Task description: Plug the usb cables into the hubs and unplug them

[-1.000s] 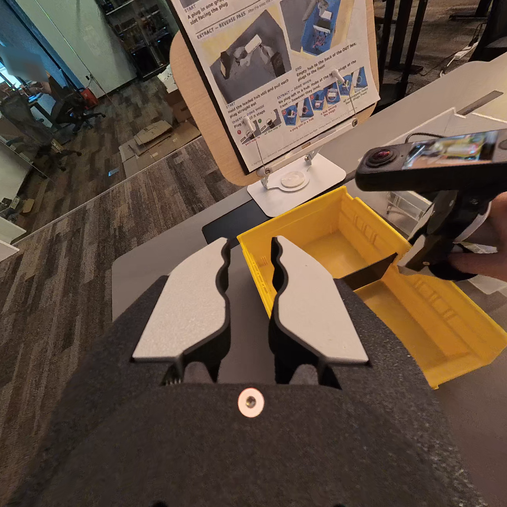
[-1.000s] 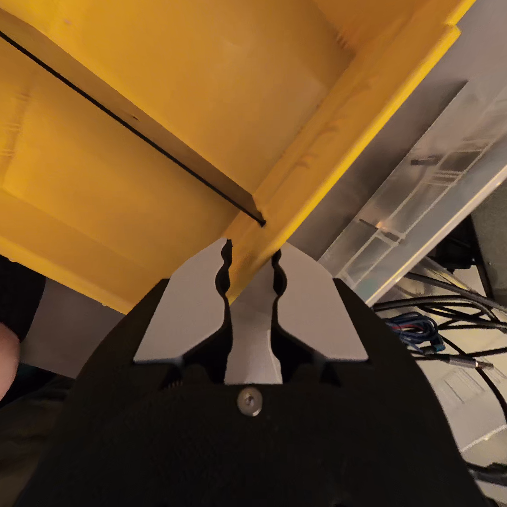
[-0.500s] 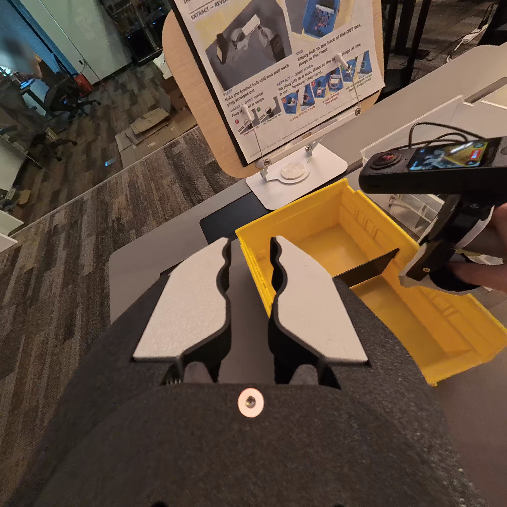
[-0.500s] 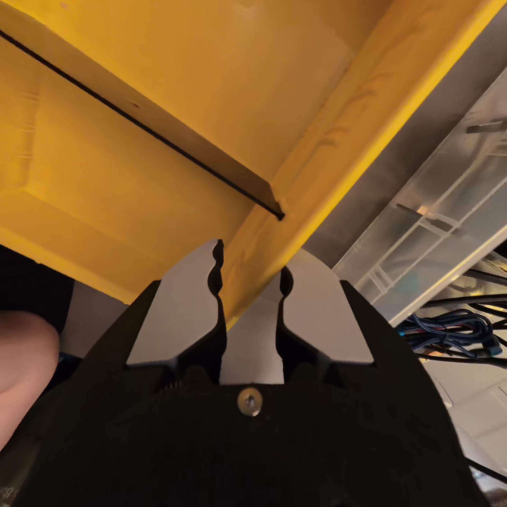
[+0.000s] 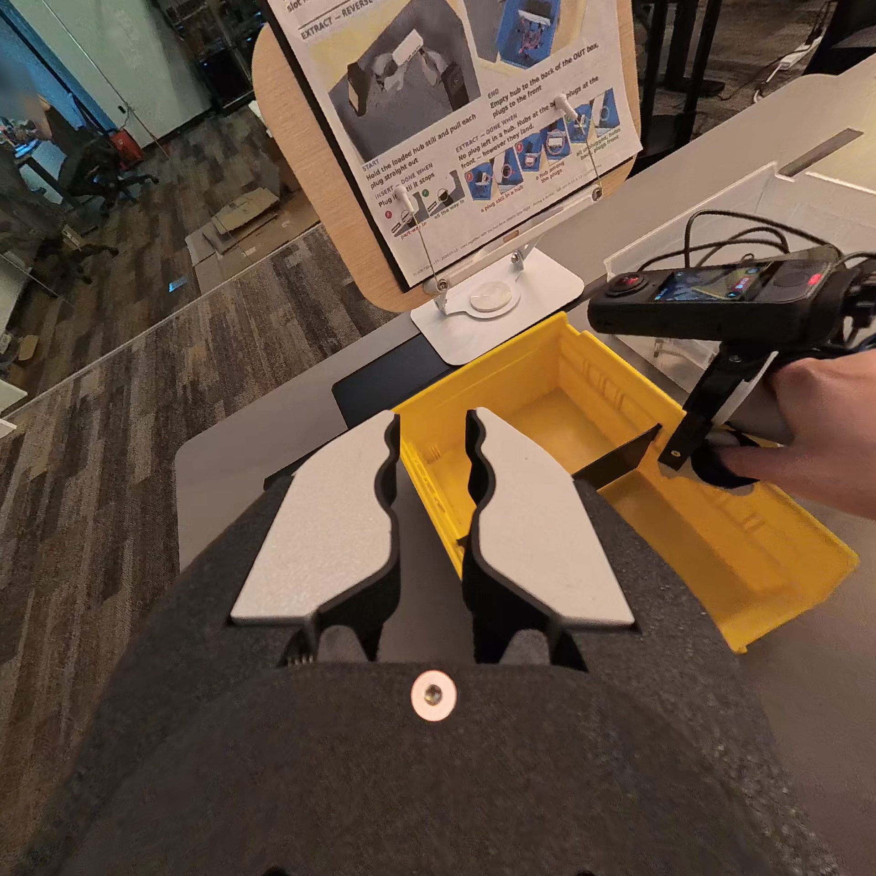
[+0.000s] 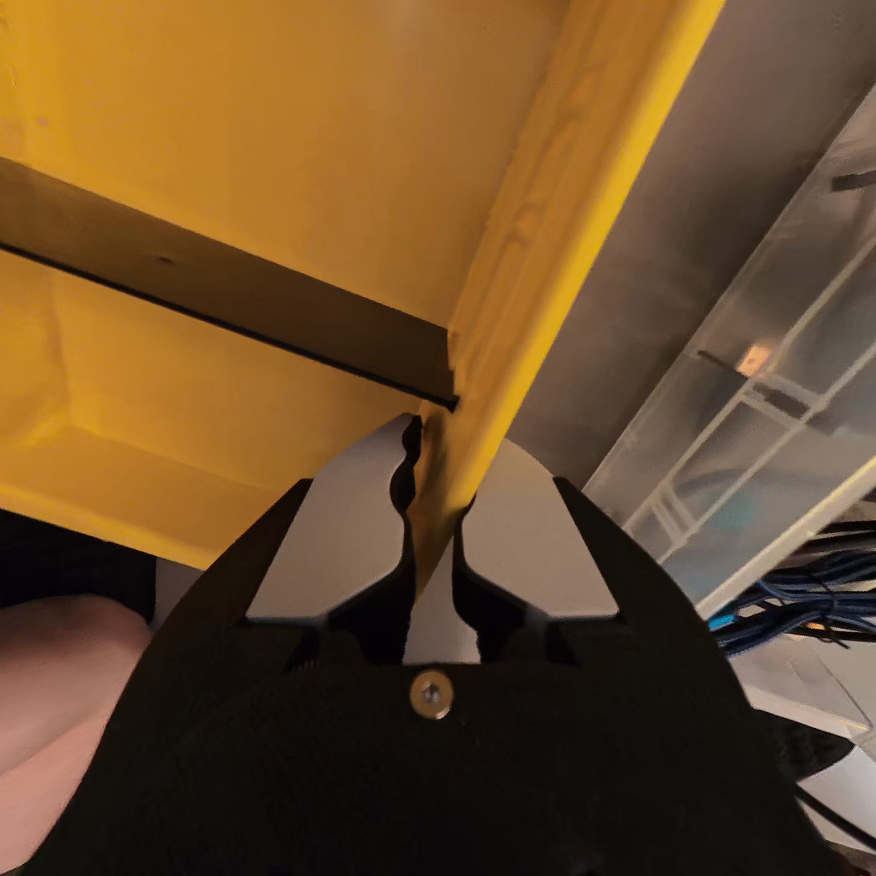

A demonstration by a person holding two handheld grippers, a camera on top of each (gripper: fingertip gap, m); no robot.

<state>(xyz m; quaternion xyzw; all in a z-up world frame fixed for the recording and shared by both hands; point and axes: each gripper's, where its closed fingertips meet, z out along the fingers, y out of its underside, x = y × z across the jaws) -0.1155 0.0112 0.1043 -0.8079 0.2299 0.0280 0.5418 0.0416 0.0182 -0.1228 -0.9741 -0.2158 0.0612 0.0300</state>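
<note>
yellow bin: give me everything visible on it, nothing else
The yellow bin is an open-topped plastic tray, seemingly moulded, with ribbed inner walls. A thin black divider crosses it, making two compartments; both look empty. It sits on the grey table, just in front of a white stand base. The right gripper straddles its side wall near the divider's end, fingers closed onto the rim. The left gripper hovers open by its corner, not touching.

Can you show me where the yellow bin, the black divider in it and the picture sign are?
yellow bin [image 5: 782, 597]: left wrist view, near wall.
black divider [image 5: 621, 462]: left wrist view, middle.
picture sign [image 5: 474, 142]: left wrist view, sheet.
</note>
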